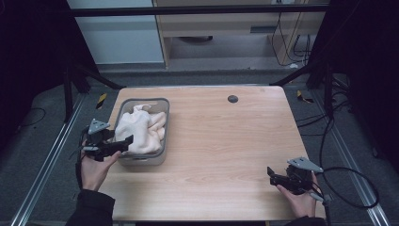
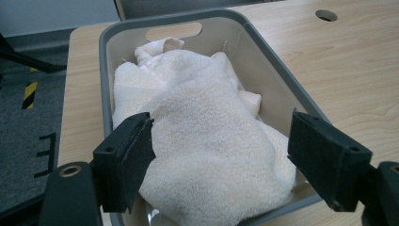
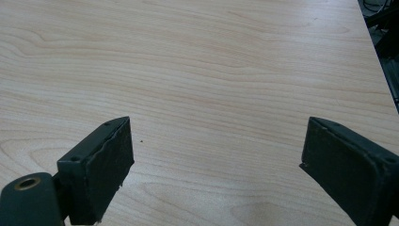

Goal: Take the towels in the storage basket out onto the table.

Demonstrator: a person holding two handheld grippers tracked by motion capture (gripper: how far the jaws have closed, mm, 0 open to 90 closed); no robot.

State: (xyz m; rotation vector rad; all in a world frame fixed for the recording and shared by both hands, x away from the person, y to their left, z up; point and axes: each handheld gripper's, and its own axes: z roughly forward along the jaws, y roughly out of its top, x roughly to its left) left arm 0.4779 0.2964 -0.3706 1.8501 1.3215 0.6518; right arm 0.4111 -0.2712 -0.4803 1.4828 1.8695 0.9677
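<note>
Black padded tool [image 2: 221, 160] over fluffy cream towel [image 2: 207, 141].

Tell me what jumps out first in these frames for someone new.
A crumpled cream towel heaped in a grey bin at the table's left side draws the eye first. The left hand-held gripper sits at the bin's near edge with its jaws open, the towel in front of them and not pinched. The right hand-held gripper rests open over bare wooden table at the near right.
</note>
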